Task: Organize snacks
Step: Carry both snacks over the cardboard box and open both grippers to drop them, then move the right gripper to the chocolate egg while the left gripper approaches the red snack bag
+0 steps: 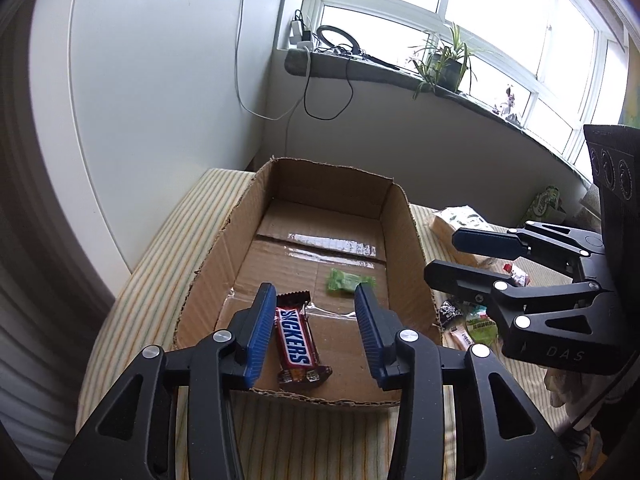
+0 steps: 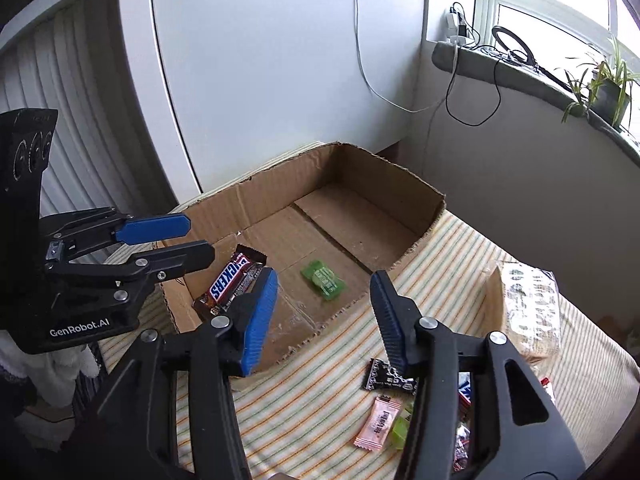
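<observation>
An open cardboard box (image 1: 404, 240) (image 2: 420, 200) sits on a striped cloth. Inside lie a Snickers bar (image 1: 295, 340) (image 2: 229, 280) near the front wall and a small green candy (image 1: 347, 281) (image 2: 324, 280). My left gripper (image 1: 316, 320) (image 2: 192, 240) is open and empty, hovering above the Snickers bar. My right gripper (image 2: 324, 312) (image 1: 440, 256) is open and empty, above the box's right wall. Loose snacks lie on the cloth right of the box: a black packet (image 2: 386, 376), a pink packet (image 2: 378, 424) and a green candy (image 2: 400, 430).
A large patterned snack bag (image 2: 528, 312) (image 1: 460, 220) lies at the right of the cloth (image 2: 312, 400). A white wall panel stands behind the box. A windowsill with cables and a potted plant (image 1: 448, 62) runs along the back right.
</observation>
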The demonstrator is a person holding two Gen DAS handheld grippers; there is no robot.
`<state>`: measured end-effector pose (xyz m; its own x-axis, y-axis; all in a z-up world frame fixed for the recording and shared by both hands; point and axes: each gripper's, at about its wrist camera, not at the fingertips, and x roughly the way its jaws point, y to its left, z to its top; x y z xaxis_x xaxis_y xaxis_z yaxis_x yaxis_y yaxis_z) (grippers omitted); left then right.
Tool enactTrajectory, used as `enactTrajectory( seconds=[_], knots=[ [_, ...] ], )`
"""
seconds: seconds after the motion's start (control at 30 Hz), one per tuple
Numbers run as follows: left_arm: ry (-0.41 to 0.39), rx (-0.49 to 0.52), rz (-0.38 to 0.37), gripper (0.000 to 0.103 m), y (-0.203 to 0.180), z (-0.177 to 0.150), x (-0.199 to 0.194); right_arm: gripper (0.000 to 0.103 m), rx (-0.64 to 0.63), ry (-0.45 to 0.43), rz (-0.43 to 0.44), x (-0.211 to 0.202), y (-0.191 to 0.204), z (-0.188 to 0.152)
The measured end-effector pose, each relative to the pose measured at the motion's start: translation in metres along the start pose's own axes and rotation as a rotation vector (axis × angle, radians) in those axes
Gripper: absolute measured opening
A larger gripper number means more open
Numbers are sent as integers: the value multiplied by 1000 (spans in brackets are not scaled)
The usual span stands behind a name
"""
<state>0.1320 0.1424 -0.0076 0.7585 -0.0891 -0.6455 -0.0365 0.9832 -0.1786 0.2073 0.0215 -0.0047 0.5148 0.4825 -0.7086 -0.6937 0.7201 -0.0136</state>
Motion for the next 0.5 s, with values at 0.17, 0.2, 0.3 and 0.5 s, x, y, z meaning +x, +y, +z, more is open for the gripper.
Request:
enactTrajectory(
  seconds=[0.17,0.2,0.3,0.5],
  knots=[
    [-16,-8,-27,40,-14,0,-6,51,38,-20,-32,-31,-28,-17],
    [-15,-8,-39,40,-18,1,-7,52,51,-23,-43,-38,-36,-22],
    [-17,12,-68,40,-36,-1,-10,56,89,-31,-83,-59,-62,-38],
    [9,68,-140,50,-77,-10,-8,56,164,-23,-164,-96,-110,-76]
  ],
)
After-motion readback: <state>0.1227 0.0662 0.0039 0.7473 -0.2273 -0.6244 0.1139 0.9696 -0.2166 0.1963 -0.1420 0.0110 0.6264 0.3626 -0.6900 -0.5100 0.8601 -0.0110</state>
